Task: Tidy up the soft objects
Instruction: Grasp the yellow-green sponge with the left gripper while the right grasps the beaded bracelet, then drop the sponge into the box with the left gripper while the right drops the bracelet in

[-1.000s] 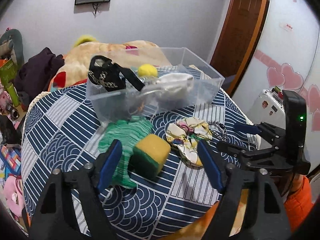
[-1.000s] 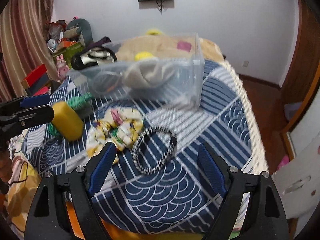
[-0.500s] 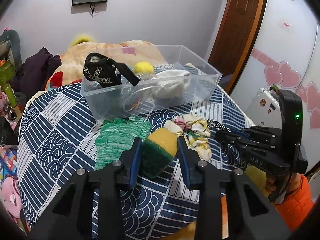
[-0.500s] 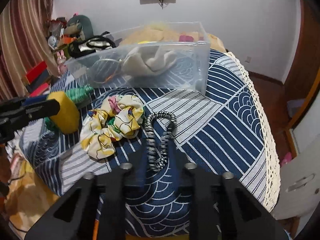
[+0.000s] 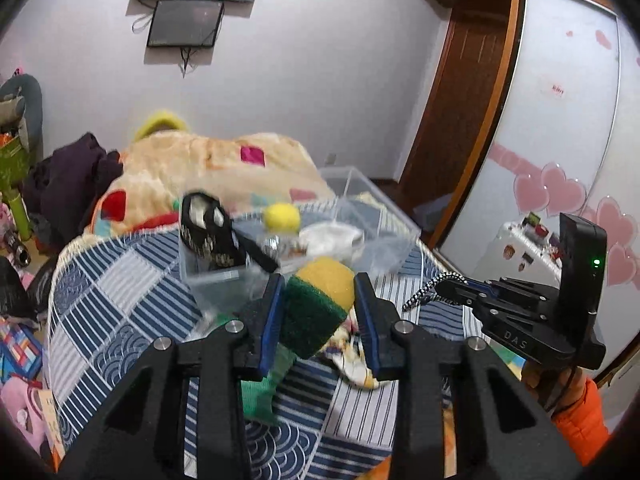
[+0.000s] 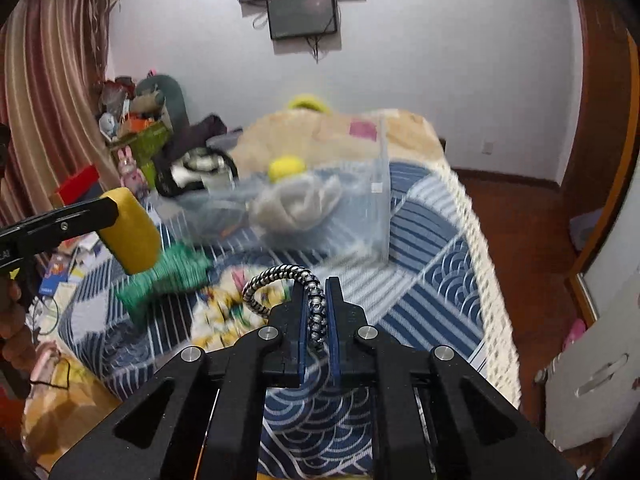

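Note:
My left gripper (image 5: pixel 319 312) is shut on a yellow and green sponge (image 5: pixel 320 300) and holds it above the table; the sponge also shows in the right wrist view (image 6: pixel 130 236). My right gripper (image 6: pixel 318 316) is shut on a black and white braided band (image 6: pixel 288 284), lifted off the cloth; the band also shows in the left wrist view (image 5: pixel 424 292). A clear plastic bin (image 6: pixel 380 200) stands beyond, holding a white cloth (image 6: pixel 300 204), a yellow ball (image 6: pixel 286 166) and a black strap (image 5: pixel 208 236). A green knit glove (image 6: pixel 172 276) and a floral scrunchie (image 6: pixel 224 312) lie on the table.
The round table has a blue patterned cloth (image 6: pixel 432 240) with a lace edge at the right. A bed with a beige blanket (image 5: pixel 208 164) lies behind. Toys and clutter stand at the left (image 6: pixel 136 128). A door and wardrobe are at the right (image 5: pixel 560 120).
Both grippers closed, the left on the sponge and the right on the braided band, and then rose off the table with them.

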Demonstrator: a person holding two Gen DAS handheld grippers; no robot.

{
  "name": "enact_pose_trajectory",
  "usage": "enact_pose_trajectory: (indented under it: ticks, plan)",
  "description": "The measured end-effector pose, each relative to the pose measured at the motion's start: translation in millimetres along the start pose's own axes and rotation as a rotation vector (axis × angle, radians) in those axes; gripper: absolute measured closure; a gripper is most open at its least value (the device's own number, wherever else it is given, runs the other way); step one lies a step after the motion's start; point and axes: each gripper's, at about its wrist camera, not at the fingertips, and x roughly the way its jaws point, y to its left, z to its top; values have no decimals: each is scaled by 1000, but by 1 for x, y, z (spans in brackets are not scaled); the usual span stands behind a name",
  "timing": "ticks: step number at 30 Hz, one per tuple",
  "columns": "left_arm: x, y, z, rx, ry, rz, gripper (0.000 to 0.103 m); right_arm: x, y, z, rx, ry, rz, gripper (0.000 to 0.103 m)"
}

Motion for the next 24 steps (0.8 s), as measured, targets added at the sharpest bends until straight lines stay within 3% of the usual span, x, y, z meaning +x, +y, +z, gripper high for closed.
enact_pose_trajectory:
  ticks: [6, 13, 18, 24]
  plan:
    - [3, 4, 25, -17, -55, -6, 68, -10, 5, 26, -8, -86, -2, 95]
    - [25, 13, 47, -1, -77, 37, 68, -1, 8, 55, -18, -152, -30, 95]
    - [56, 25, 55, -12, -26, 58, 68, 17, 7, 71, -16, -151, -39, 95]
    - [96, 43, 56, -66, 56, 45, 68, 52, 6, 83, -5, -86, -17, 95]
